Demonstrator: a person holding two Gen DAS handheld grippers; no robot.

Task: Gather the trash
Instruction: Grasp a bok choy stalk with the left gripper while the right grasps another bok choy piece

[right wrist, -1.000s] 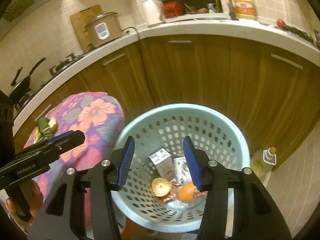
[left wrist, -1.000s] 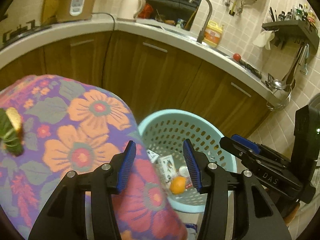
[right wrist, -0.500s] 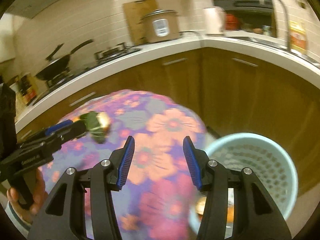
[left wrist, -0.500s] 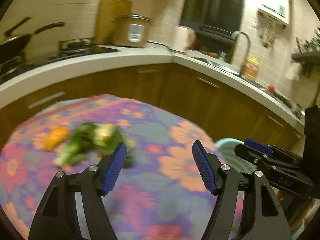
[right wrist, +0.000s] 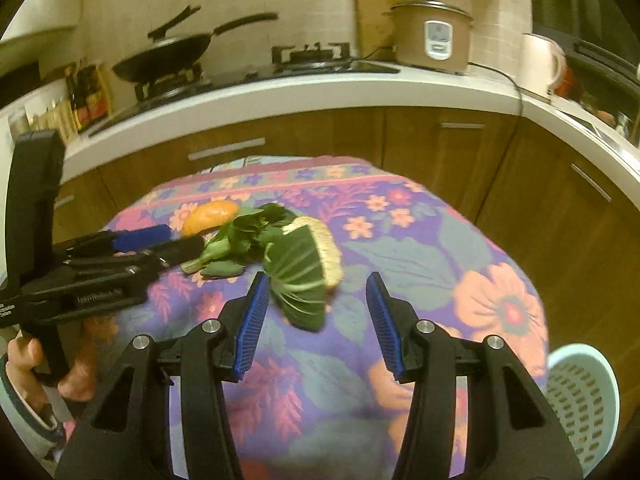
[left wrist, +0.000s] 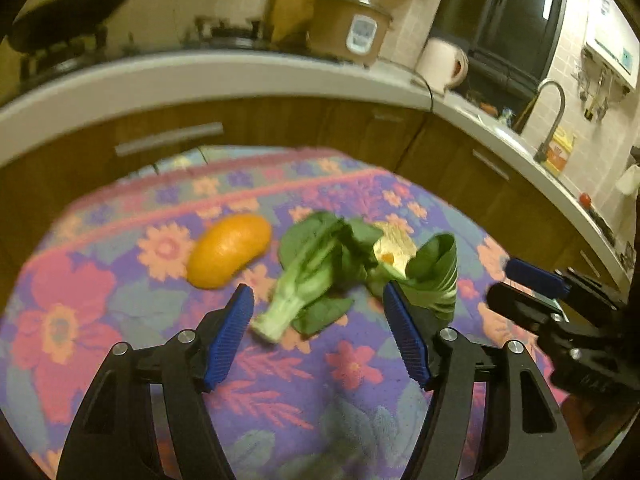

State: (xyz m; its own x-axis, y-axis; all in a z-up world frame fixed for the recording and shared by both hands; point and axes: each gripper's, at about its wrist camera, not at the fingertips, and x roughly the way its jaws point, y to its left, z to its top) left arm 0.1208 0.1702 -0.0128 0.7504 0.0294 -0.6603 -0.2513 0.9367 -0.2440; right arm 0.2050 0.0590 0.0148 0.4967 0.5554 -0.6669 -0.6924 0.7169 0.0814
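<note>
Green leafy vegetable scraps [left wrist: 316,272] lie on a floral cloth [left wrist: 120,320], with a pale peel piece [left wrist: 394,242] among them and an orange peel [left wrist: 228,250] to their left. My left gripper [left wrist: 320,332] is open just short of the greens. My right gripper [right wrist: 316,324] is open over the cloth, close to a folded green leaf [right wrist: 300,276] with the pale peel [right wrist: 326,246] behind it. The greens [right wrist: 244,236] and the orange peel [right wrist: 210,212] lie farther back. The left gripper [right wrist: 156,242] shows at the left there.
A light blue perforated basket [right wrist: 580,392] stands on the floor at the lower right, beside the cloth-covered table. Brown cabinets and a white counter [right wrist: 320,92] curve behind, carrying a rice cooker [right wrist: 432,36], a wok [right wrist: 168,52] and a kettle [left wrist: 444,62].
Both grippers have swung away from the basket to the cloth-covered table and moved in close to the greens and peels. Both stay open.
</note>
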